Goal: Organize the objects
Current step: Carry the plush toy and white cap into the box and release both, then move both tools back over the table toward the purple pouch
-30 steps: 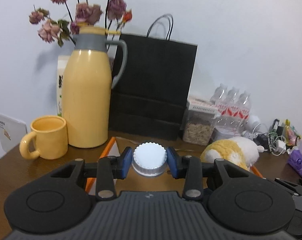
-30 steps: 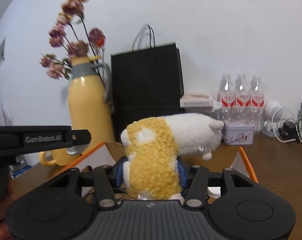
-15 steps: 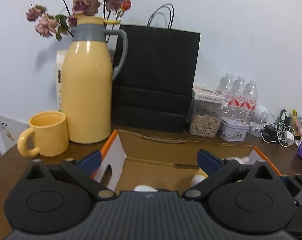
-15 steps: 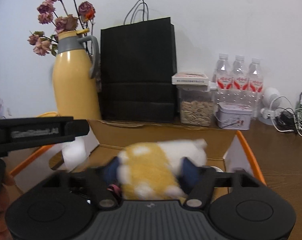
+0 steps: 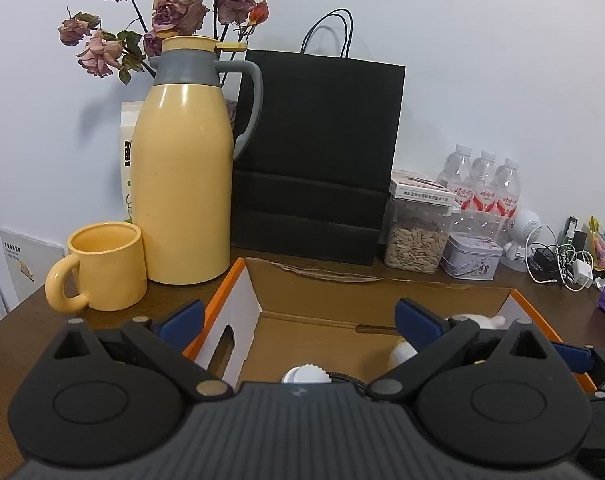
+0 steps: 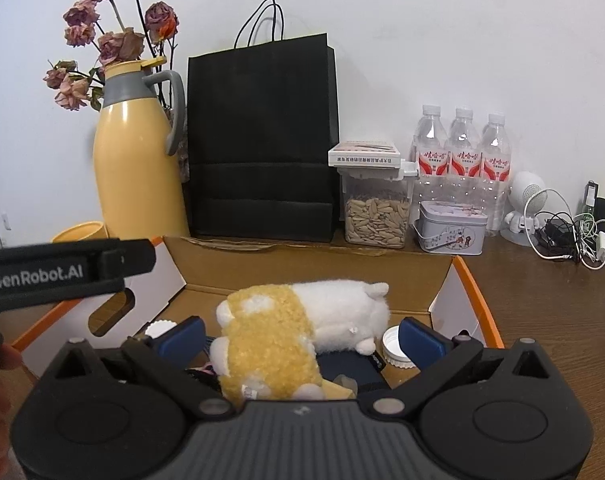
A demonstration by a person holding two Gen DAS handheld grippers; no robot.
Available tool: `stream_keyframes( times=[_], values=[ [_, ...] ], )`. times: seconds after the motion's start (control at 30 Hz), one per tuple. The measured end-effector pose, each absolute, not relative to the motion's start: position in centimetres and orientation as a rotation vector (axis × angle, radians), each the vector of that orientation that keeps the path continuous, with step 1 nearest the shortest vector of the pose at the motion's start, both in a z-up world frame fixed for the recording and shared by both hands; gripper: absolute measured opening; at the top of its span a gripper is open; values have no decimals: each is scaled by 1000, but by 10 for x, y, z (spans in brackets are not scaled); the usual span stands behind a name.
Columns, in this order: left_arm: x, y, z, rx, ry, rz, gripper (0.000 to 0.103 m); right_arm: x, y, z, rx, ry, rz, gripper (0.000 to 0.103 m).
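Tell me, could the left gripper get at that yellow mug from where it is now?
Probably yes. The left gripper is open and holds nothing, and the yellow mug stands in the open on the table beside the box's left wall, with nothing between them. Only the thermos crowds its far side.

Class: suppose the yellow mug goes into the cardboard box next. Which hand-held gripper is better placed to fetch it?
Probably the left hand-held gripper: open and empty, with the yellow mug just beyond its left finger. The right hand-held gripper sees only the rim.

The tabletop (image 6: 542, 304) is seen as dark, smooth wood, and the box (image 6: 302, 268) as matt brown cardboard. The plush toy (image 6: 298, 320) looks of curly, fluffy cloth. The thermos (image 5: 182, 200) is shown in glossy yellow plastic.
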State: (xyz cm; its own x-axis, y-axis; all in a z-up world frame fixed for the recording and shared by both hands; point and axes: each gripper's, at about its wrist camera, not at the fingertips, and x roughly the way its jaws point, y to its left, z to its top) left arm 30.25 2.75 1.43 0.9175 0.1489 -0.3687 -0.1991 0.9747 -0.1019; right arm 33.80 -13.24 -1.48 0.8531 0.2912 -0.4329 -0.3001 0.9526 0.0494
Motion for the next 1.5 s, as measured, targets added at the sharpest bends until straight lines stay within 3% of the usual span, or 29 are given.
stream_keyframes(
  times=[0.73, 1.5],
  values=[
    [216, 22, 48, -111, 304, 128, 103, 260, -145, 16, -93, 369, 371, 103],
    [111, 48, 11, -94, 458, 173, 103, 169, -168, -31, -161, 560, 413, 103]
  ],
)
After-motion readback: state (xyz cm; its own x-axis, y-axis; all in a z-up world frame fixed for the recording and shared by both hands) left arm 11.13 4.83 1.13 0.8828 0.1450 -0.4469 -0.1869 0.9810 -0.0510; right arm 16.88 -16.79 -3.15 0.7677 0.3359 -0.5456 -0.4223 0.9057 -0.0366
